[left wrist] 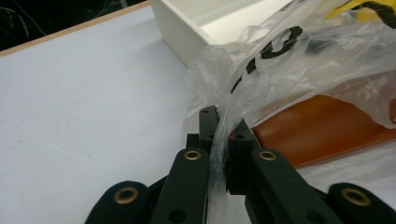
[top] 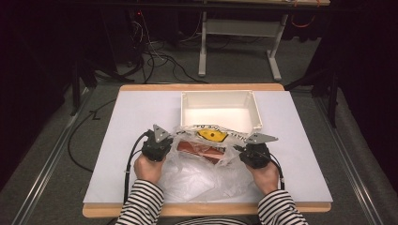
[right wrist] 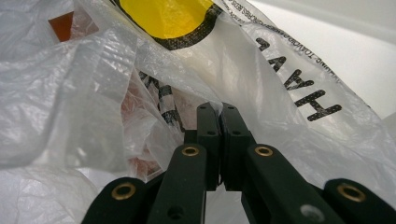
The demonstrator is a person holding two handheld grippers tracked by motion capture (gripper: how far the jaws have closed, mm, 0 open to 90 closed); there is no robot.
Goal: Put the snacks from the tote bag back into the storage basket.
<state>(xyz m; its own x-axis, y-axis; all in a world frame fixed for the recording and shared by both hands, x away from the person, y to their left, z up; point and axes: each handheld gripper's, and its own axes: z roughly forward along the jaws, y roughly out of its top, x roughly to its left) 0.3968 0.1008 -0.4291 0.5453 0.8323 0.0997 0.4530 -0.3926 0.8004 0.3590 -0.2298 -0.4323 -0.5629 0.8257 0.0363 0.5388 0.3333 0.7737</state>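
Left gripper (top: 165, 143) and right gripper (top: 246, 149), jaws clamped together.

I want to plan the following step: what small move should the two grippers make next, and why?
Probably spread the bag's mouth wider. The left gripper and right gripper each pinch an edge of the plastic bag, with the brown item still inside, near the white bin.

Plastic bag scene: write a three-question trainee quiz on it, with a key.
1. True or false: the left gripper is shut on the plastic bag.
2. What lies inside the bag: A) a brown flat item, B) a green bottle, C) a spoon?
3. What stands on the table just beyond the bag?

Key:
1. True; film is pinched between its jaws.
2. A, the brown flat item.
3. A white tray, open-topped.
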